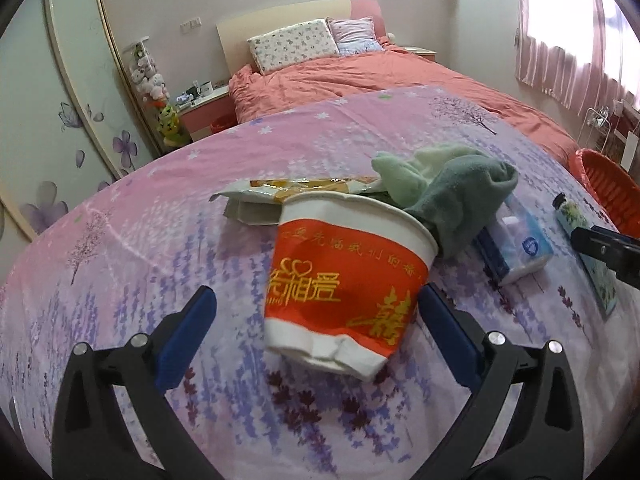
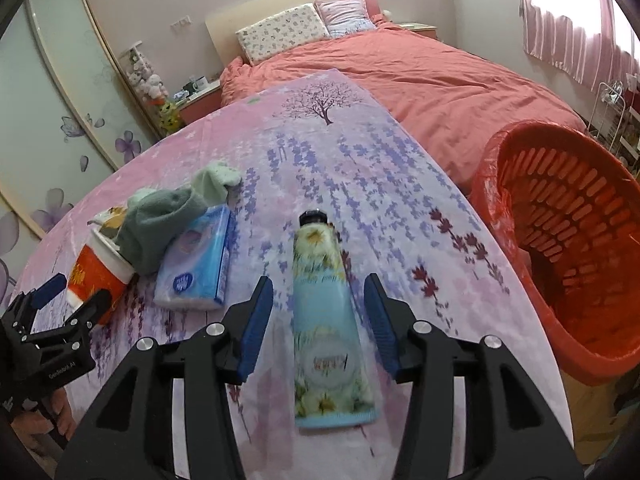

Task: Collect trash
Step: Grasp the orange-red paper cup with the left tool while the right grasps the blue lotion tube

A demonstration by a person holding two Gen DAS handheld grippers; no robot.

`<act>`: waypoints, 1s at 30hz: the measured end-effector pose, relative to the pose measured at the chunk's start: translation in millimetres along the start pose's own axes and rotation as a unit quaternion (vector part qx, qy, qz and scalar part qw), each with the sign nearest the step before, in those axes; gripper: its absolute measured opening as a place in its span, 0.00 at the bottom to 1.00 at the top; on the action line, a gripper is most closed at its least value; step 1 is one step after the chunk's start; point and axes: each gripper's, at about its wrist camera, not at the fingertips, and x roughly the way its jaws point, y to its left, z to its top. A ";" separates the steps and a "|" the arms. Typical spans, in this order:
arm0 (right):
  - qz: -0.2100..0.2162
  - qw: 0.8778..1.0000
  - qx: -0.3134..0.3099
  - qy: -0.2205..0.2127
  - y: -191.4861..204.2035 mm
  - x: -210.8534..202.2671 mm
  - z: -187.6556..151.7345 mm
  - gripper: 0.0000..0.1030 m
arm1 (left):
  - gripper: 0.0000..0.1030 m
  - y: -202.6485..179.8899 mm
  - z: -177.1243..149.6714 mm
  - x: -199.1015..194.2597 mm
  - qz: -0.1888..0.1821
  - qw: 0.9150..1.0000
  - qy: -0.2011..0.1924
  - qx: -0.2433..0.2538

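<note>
A red and white paper cup with gold characters sits tilted on the flowered cloth, its base crumpled. My left gripper is open around it; the left pad stands well clear and the right pad is close to the cup's side. A grey-green sock drapes over the cup's rim. A light blue cream tube with a black cap lies flat between the blue pads of my right gripper, which is open with a gap on each side. The right wrist view also shows the cup at the left.
A snack wrapper lies behind the cup and a blue tissue pack lies beside the sock. A red plastic basket with a red liner stands off the table's right edge. A bed with a coral cover is behind.
</note>
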 end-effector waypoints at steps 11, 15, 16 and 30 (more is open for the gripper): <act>-0.026 0.999 -0.026 -0.009 2.6 6.4 3.5 0.27 | 0.74 13.4 1.1 16.2 -0.012 0.998 0.022 -0.053; -0.011 0.999 -0.032 -0.006 -0.2 -4.4 -9.5 0.27 | 0.67 26.5 -18.8 -0.7 -0.005 0.998 0.026 -0.062; -0.004 0.999 -0.036 -0.004 0.0 -7.5 -13.6 0.27 | 0.67 30.9 -25.2 -6.1 -0.005 0.997 0.028 -0.068; 0.002 0.999 -0.052 0.000 11.2 -8.0 -17.8 0.28 | 0.87 45.9 -30.5 -15.4 0.049 0.995 0.024 -0.086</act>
